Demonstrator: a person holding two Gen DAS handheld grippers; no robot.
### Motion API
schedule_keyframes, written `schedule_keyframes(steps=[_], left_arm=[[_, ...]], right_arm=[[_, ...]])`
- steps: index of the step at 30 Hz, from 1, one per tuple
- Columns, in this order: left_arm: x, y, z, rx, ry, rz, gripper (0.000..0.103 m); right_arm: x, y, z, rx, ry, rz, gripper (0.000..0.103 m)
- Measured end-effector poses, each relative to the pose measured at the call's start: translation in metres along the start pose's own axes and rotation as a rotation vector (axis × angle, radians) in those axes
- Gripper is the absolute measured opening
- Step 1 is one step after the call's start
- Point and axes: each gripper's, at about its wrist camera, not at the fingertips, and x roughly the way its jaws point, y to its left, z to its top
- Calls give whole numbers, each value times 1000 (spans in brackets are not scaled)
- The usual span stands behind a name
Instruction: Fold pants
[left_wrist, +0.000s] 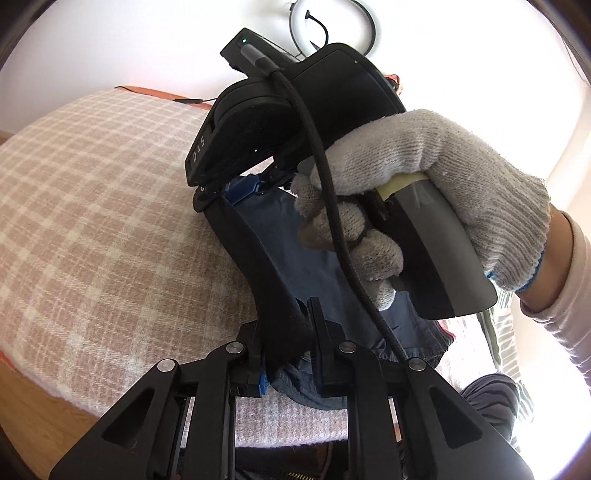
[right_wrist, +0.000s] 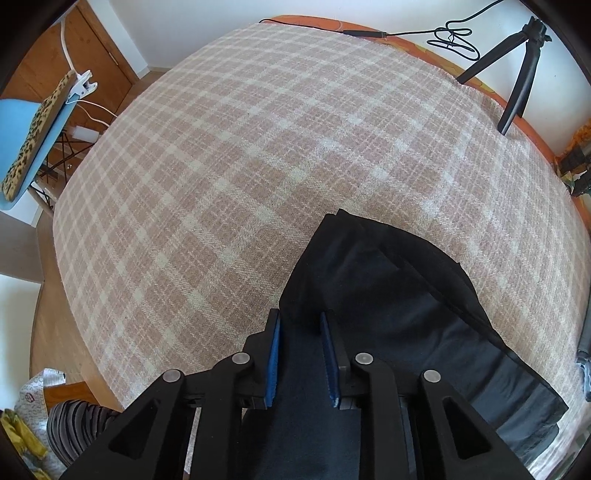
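1. the pants (right_wrist: 388, 314), dark cloth, lie bunched at the near edge of the checked blanket (right_wrist: 258, 166), trailing toward the near right corner of that blanket.
2. the right hand-held gripper (right_wrist: 301, 354) points steeply down, its blue pads clamped on a fold of the pants.
3. the left hand-held gripper (left_wrist: 288, 332) is likewise pinched on dark cloth at the blanket's near edge.
4. risk, as i judge it: both grips sit close together on a thick bunch, so a pull apart could slip one layer free and leave the fold crooked.
5. only the left wrist view shows the gloved hand (left_wrist: 424, 184) holding the right hand-held gripper from the side, above the blanket.
6. only the right wrist view shows the blanket's far side, with a tripod (right_wrist: 517, 74) at its far right corner and a cable (right_wrist: 450, 37) beside it.
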Motion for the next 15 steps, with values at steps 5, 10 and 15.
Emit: schedule_keyframes(steps=[5, 10, 15], left_arm=[[-3, -22, 2, 59, -11, -18, 14], [-2, -47, 4, 112, -28, -52, 14], [-8, -72, 3, 168, -33, -108, 14]], right_arm=[[-28, -20, -18, 79, -76, 94, 3], [-69, -50, -26, 145, -172, 164, 2], [-110, -94, -42, 224, -275, 205, 1]])
